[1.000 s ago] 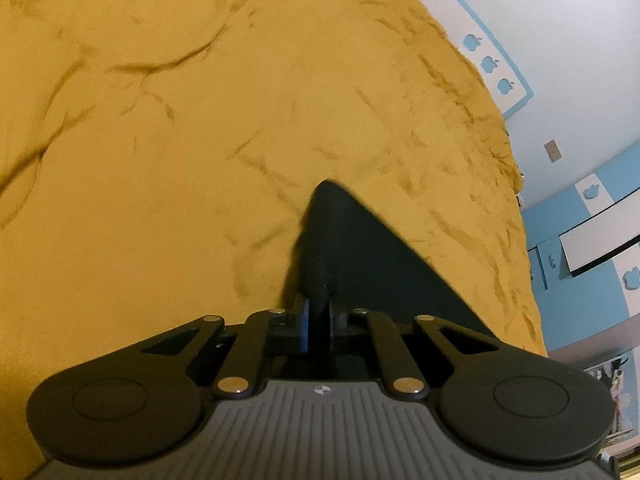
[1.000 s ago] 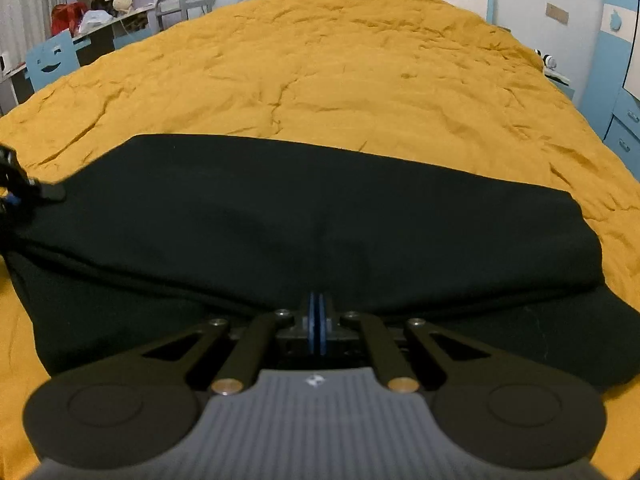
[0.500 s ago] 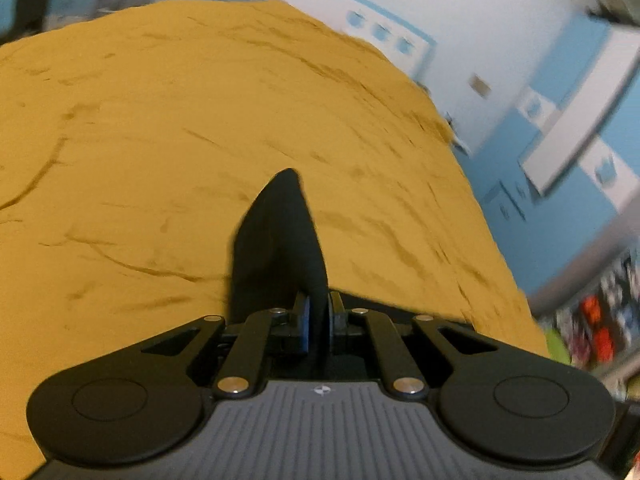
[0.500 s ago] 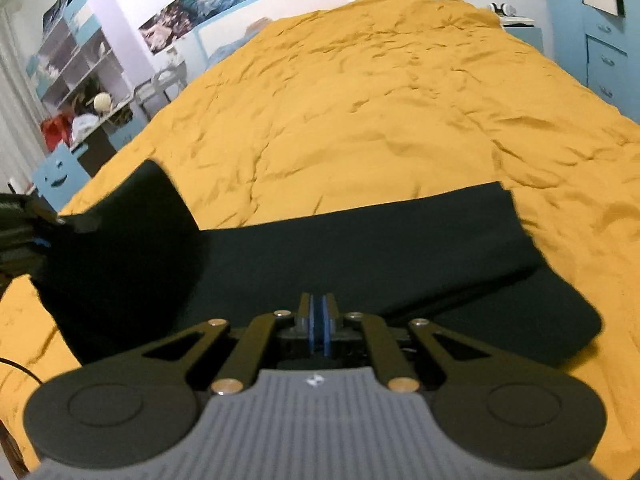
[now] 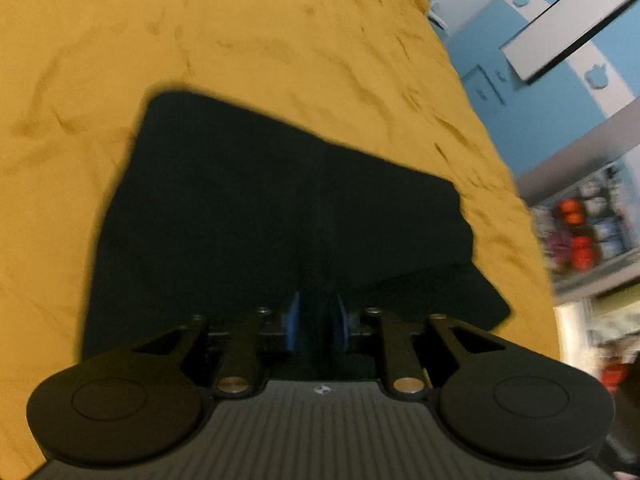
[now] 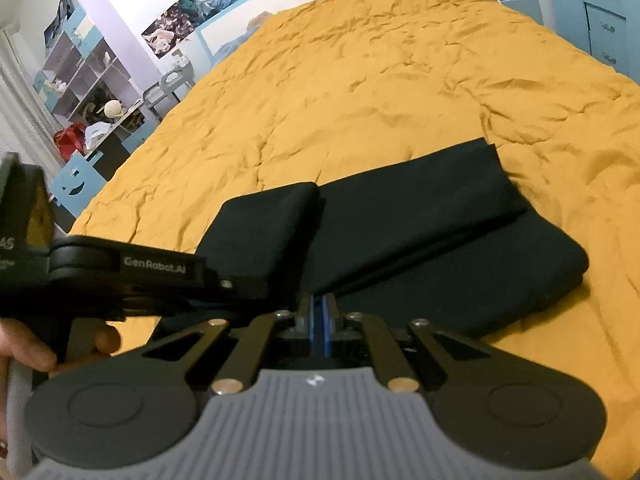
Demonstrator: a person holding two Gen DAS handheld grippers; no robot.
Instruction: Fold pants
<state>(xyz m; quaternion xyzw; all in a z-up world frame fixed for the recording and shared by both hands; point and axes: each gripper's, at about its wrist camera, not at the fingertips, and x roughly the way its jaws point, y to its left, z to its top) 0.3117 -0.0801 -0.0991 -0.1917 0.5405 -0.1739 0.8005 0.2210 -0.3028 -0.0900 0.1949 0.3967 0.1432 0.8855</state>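
Observation:
Black pants (image 6: 420, 236) lie folded lengthwise on the yellow bedspread (image 6: 360, 92). Their left end (image 6: 260, 232) is lifted and doubled over toward the right. My left gripper (image 5: 316, 324) is shut on that end of the pants (image 5: 280, 200); it also shows from the side in the right wrist view (image 6: 216, 280). My right gripper (image 6: 319, 320) is shut on the near edge of the pants just beside the left one.
The bedspread (image 5: 240, 40) stretches far beyond the pants. Shelves and a blue chair (image 6: 80, 176) stand left of the bed. Blue drawers (image 6: 608, 28) and a nightstand stand at the right. A hand (image 6: 24, 352) holds the left gripper's handle.
My left gripper has carried the pants' left end up and over to the right, close to my right gripper. The pants now look about half as long.

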